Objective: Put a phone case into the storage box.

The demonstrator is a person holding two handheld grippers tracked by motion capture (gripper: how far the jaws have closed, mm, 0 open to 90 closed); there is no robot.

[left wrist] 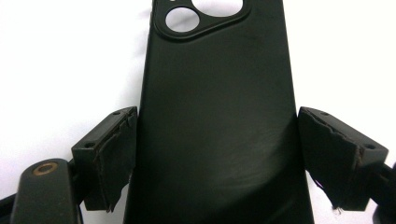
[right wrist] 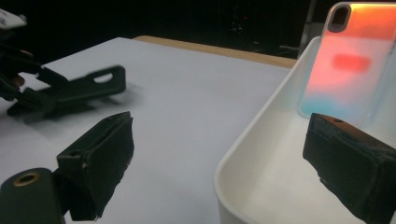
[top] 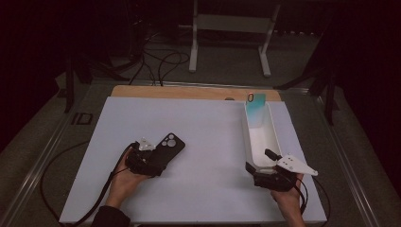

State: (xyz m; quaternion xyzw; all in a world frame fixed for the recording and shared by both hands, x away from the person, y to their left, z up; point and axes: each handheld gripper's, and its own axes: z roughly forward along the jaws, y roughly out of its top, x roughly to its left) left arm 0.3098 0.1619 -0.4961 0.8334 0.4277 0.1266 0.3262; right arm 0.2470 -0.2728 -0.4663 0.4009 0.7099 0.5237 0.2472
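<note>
A white table top [top: 198,142] seen from above in a dim room, a person's hands entering from the bottom, each holding a two-jaw gripper.

At the left, the left gripper [top: 150,158] reaches toward a black phone case [top: 166,147] lying flat, camera cut-out pointing away; in the left gripper view the black phone case [left wrist: 217,116] runs straight up between the jaws, the left pad touching or almost touching its edge, the right pad at or just off the other edge; the jaws look set around the case, but I cannot tell whether they are pinching it yet.

To do this step well, as I judge it, close evenly on both long edges near the case's middle, so the thin shell neither bows nor twists out.

At the right, the right gripper [top: 265,165] has its jaws spread wide, straddling the near end wall of a long white tray [top: 250,142]; beyond the jaws, a translucent phone case [right wrist: 355,60], glowing orange fading to teal, leans upright at the tray's far end.

No brand, label or writing is readable anywhere.
</note>
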